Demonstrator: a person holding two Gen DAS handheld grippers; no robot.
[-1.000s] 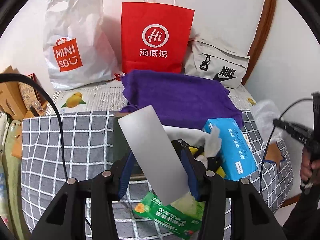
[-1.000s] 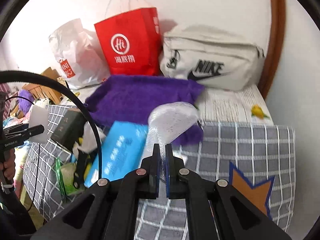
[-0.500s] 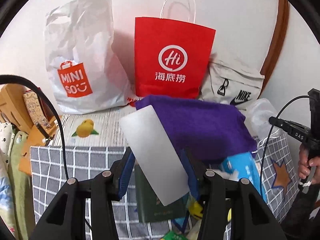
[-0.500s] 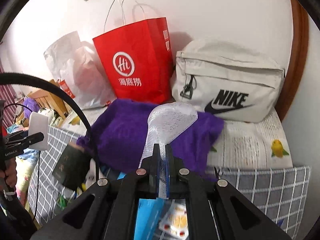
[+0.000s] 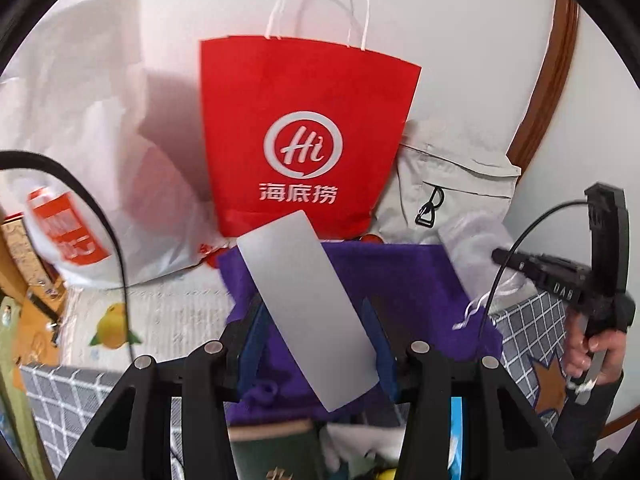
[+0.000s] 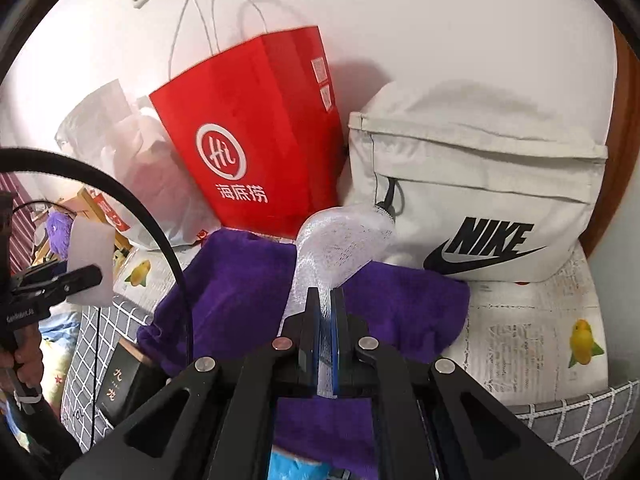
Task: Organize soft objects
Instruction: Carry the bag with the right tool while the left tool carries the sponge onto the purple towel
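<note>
Two handheld grippers are recorded, each loaded. Item one: the left gripper, jaws part-spread and clamped on a flat pale grey pad, which is held tilted, its upper end raised toward the red paper bag. Item two: the right gripper, jaws all but closed on the thin neck of a white mesh pouch, whose loose body stands up above the pads; a narrow pinch is judged sufficient for so limp an article. Both pieces are carried above a purple towel spread on the bedding. Three receptacles are lined against the wall: a white plastic bag, the red paper bag, and a beige Nike pouch. Their upright placement is judged to serve as sorting destinations; which receives which article cannot be told.
</note>
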